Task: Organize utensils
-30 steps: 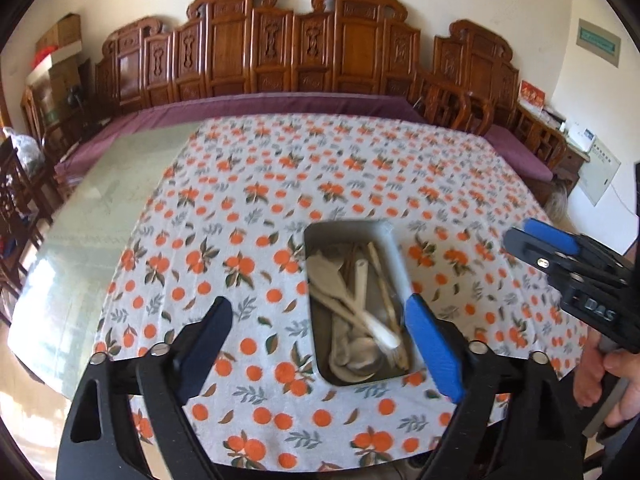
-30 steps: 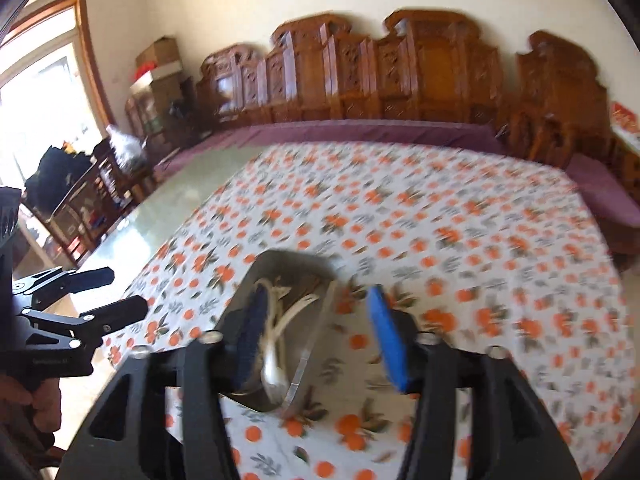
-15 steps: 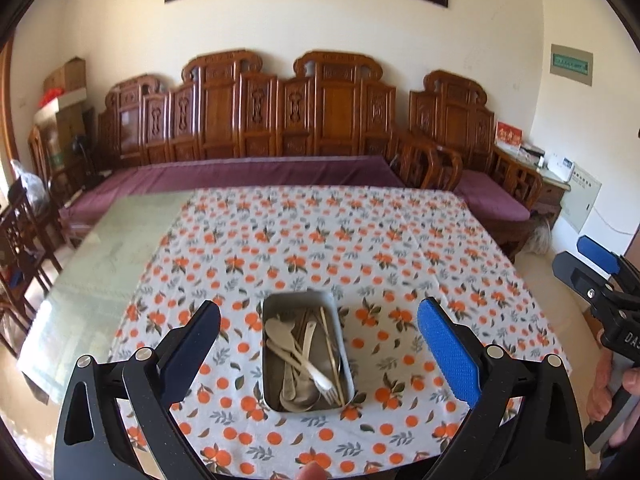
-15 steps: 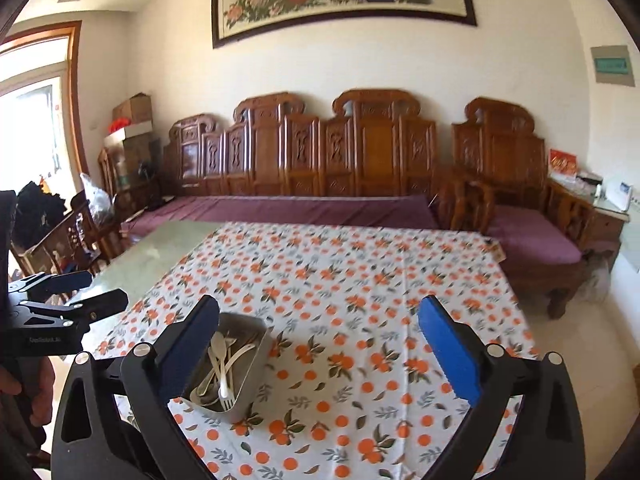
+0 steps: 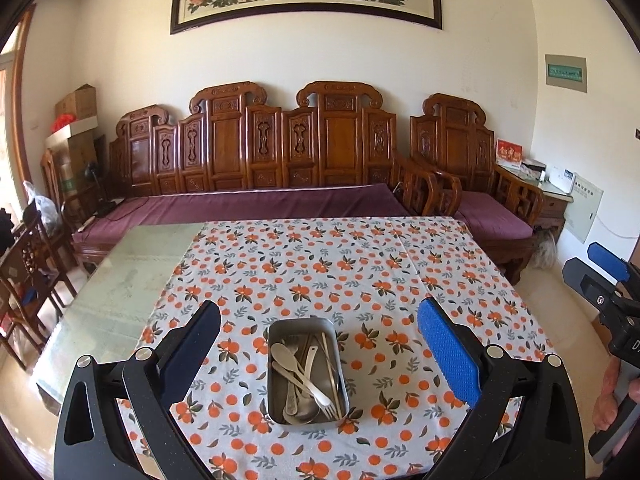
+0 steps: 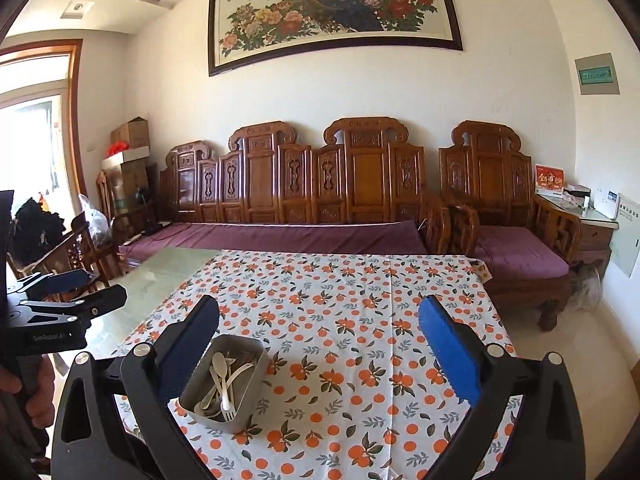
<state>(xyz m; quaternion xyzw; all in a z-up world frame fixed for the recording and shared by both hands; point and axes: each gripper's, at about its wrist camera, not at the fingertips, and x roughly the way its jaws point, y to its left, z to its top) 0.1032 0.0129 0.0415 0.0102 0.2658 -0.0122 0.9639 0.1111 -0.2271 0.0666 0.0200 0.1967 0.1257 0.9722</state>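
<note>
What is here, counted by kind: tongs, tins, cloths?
Tongs: 2, left tongs and right tongs; jaws have just been opening, both empty
Metal tin: 1; the utensils inside overlap too much to count
Tablecloth: 1
Total: 4

This is a living room in a home. A long carved wooden sofa (image 5: 296, 152) with purple cushions stands at the white wall, under a big flower painting (image 6: 332, 8). In front is a table (image 5: 132, 280) with an orange-print cloth (image 5: 328, 264). Boxes (image 6: 130, 148) are stacked in the corner.
</note>
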